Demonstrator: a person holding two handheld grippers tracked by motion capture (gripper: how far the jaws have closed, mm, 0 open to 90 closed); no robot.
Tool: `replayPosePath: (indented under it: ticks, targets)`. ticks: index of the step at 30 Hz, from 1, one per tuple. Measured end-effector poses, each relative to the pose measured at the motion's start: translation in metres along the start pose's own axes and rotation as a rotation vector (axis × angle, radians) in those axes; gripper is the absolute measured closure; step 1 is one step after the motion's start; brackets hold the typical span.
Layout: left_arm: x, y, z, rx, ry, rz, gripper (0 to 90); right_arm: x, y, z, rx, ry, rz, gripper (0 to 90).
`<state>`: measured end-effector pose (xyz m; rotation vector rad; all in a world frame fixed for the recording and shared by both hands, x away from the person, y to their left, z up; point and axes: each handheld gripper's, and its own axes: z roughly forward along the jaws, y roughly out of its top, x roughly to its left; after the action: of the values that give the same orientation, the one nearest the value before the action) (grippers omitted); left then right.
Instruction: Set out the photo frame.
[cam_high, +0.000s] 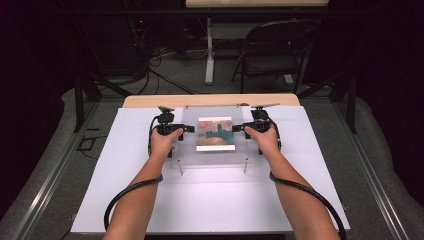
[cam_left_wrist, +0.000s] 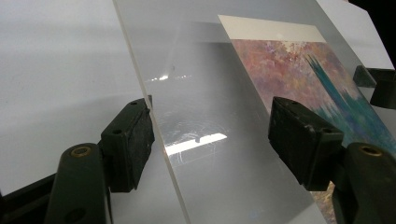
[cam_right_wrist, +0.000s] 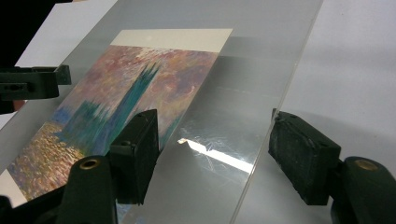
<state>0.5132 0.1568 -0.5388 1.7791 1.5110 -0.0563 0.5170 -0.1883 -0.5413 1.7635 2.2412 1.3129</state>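
Observation:
A clear acrylic sheet (cam_high: 190, 145) lies flat over a painted print (cam_high: 216, 133) of blue towers under a pink sky. My left gripper (cam_high: 187, 129) is at the sheet's left edge and my right gripper (cam_high: 237, 128) at its right edge, each held by a hand. In the left gripper view the sheet (cam_left_wrist: 201, 84) has its edge between the wide-apart jaws of my left gripper (cam_left_wrist: 212, 126), one pad (cam_left_wrist: 130, 140) close beside that edge. In the right gripper view my right gripper (cam_right_wrist: 215, 128) straddles the sheet (cam_right_wrist: 243, 74) the same way, open, with the print (cam_right_wrist: 116, 98) beneath.
The sheet rests on short metal posts (cam_high: 180, 167) over a white board (cam_high: 210, 200) on a wooden table. A folding chair (cam_high: 275, 50) and a table leg (cam_high: 209, 55) stand beyond. Each gripper view shows the other gripper (cam_left_wrist: 378, 84) across the sheet.

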Motion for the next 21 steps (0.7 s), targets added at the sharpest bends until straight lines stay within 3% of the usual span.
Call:
replayPosePath:
  ticks: [21]
  targets:
    - [-0.0004,0.0022,-0.0012,0.006,0.007,-0.019,34.0,0.0005,0.001,-0.0008,-0.002,0.002,-0.016,33.6]
